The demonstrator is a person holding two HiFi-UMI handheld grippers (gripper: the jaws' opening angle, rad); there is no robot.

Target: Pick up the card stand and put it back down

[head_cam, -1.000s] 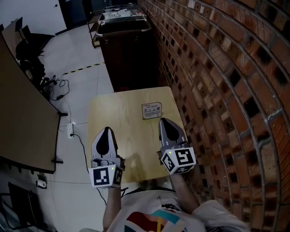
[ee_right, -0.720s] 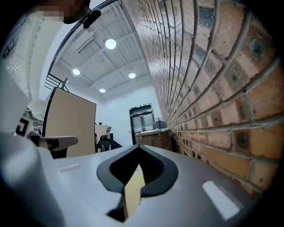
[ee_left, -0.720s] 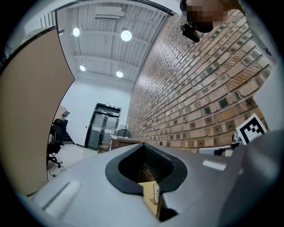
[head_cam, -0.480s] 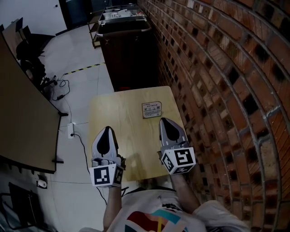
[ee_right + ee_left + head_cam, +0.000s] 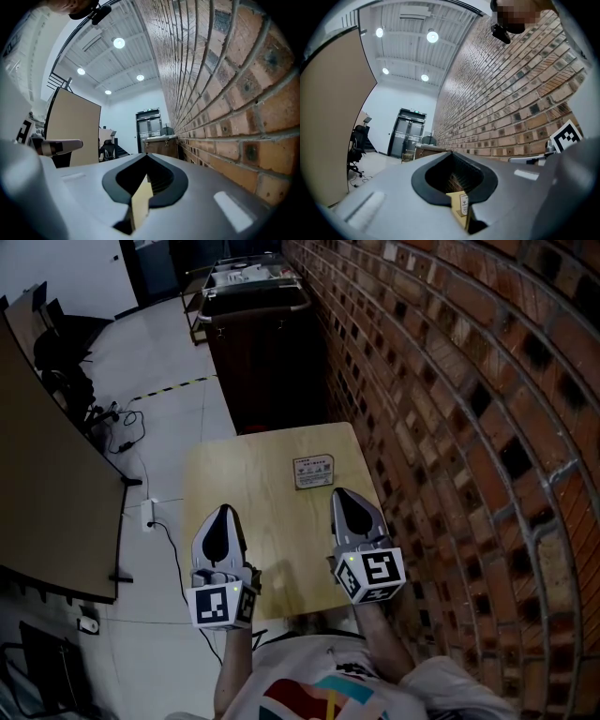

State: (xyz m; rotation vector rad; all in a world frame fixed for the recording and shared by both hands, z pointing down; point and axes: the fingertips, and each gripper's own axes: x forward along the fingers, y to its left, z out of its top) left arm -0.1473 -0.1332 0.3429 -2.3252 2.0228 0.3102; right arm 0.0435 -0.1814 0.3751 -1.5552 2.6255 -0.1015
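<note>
The card stand (image 5: 313, 471) is a small upright sign with pale print, standing on the far right part of the light wooden table (image 5: 253, 484). My left gripper (image 5: 223, 510) rests over the table's near left, shut and empty, well left of the stand. Nearer to the stand is my right gripper (image 5: 339, 492), just short of it on its near right side, shut, with nothing in it. In the left gripper view the stand (image 5: 463, 204) shows through the slit between the closed jaws. The right gripper view shows only a sliver of the table (image 5: 140, 202).
A brick wall (image 5: 450, 427) runs close along the table's right edge. A dark cabinet (image 5: 267, 352) stands just beyond the far edge. On the floor at left lie cables and a power strip (image 5: 148, 512), beside a brown partition (image 5: 47, 502).
</note>
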